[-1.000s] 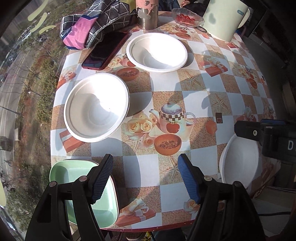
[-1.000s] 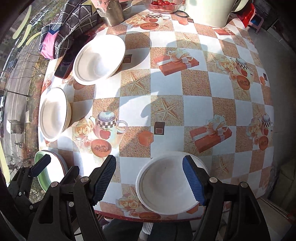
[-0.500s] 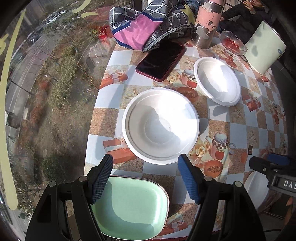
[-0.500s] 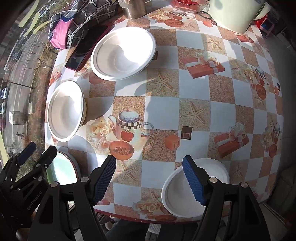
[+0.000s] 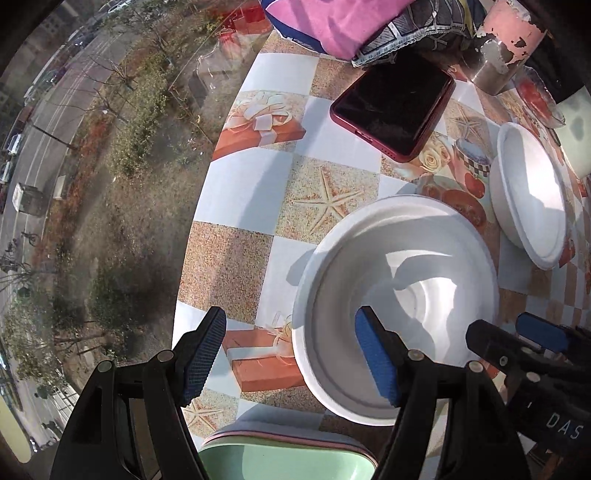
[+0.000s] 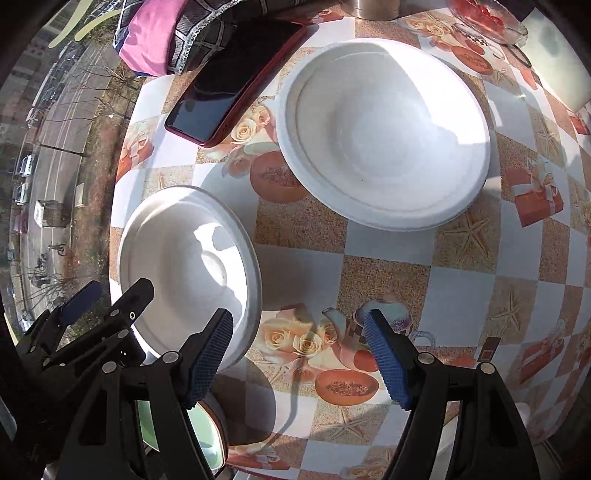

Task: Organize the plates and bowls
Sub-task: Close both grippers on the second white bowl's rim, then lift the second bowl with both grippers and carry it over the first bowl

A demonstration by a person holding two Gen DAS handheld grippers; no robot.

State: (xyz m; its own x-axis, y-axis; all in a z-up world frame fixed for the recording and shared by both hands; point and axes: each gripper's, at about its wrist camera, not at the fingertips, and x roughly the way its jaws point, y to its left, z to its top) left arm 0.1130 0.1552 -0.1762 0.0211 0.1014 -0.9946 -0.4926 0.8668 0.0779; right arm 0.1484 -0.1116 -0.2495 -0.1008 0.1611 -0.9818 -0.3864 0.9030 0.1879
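Note:
A white bowl [image 5: 399, 288] sits near the table's left edge; it also shows in the right wrist view [image 6: 184, 266]. My left gripper [image 5: 291, 358] is open, its jaws astride the bowl's near-left rim, one finger over the bowl. A second white bowl [image 6: 384, 129] lies farther back, seen edge-on in the left wrist view [image 5: 532, 195]. A green dish [image 5: 284, 458] lies below the left gripper and also shows in the right wrist view [image 6: 203, 439]. My right gripper [image 6: 299, 358] is open and empty above the tablecloth, right of the first bowl.
A red phone [image 5: 395, 107] and a folded pink and checked cloth [image 5: 351, 26] lie at the back. A pink metal cup [image 5: 506, 40], a glass dish of red fruit [image 6: 484, 18] and a pale container [image 6: 557, 62] stand far back. The table edge [image 5: 192, 236] runs along the left.
My left gripper has moved forward and left, down onto the near white bowl's rim. My right gripper has shifted left, away from the white bowl at the near edge, toward the same bowl.

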